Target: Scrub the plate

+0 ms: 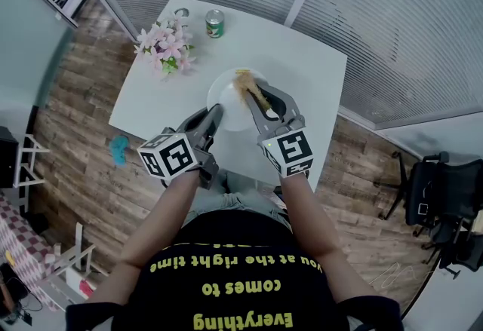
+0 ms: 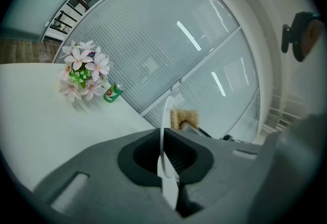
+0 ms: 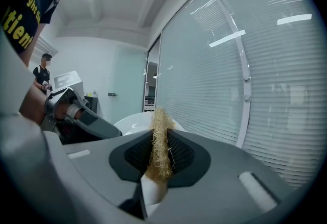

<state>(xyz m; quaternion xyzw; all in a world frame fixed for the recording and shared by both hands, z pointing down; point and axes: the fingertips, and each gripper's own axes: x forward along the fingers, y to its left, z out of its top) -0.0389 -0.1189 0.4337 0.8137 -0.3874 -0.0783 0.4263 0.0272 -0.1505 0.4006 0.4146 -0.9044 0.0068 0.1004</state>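
Observation:
The white plate (image 1: 229, 99) is tilted up over the middle of the white table (image 1: 302, 65). My left gripper (image 1: 216, 115) is shut on the plate's near-left rim. In the left gripper view the plate (image 2: 164, 131) shows edge-on as a thin white arc between the jaws of the left gripper (image 2: 166, 163). My right gripper (image 1: 264, 99) is shut on a tan fibrous scrub pad (image 1: 244, 81), which lies against the plate's upper right face. In the right gripper view the scrub pad (image 3: 159, 144) stands between the jaws of the right gripper (image 3: 158, 160), with the plate (image 3: 134, 121) behind it.
A bunch of pink flowers (image 1: 166, 47) and a green can (image 1: 215, 22) stand at the table's far left, the flowers (image 2: 82, 69) and can (image 2: 113, 93) also showing in the left gripper view. Glass walls with blinds (image 1: 392, 13) lie beyond. A person (image 3: 42, 76) stands far off.

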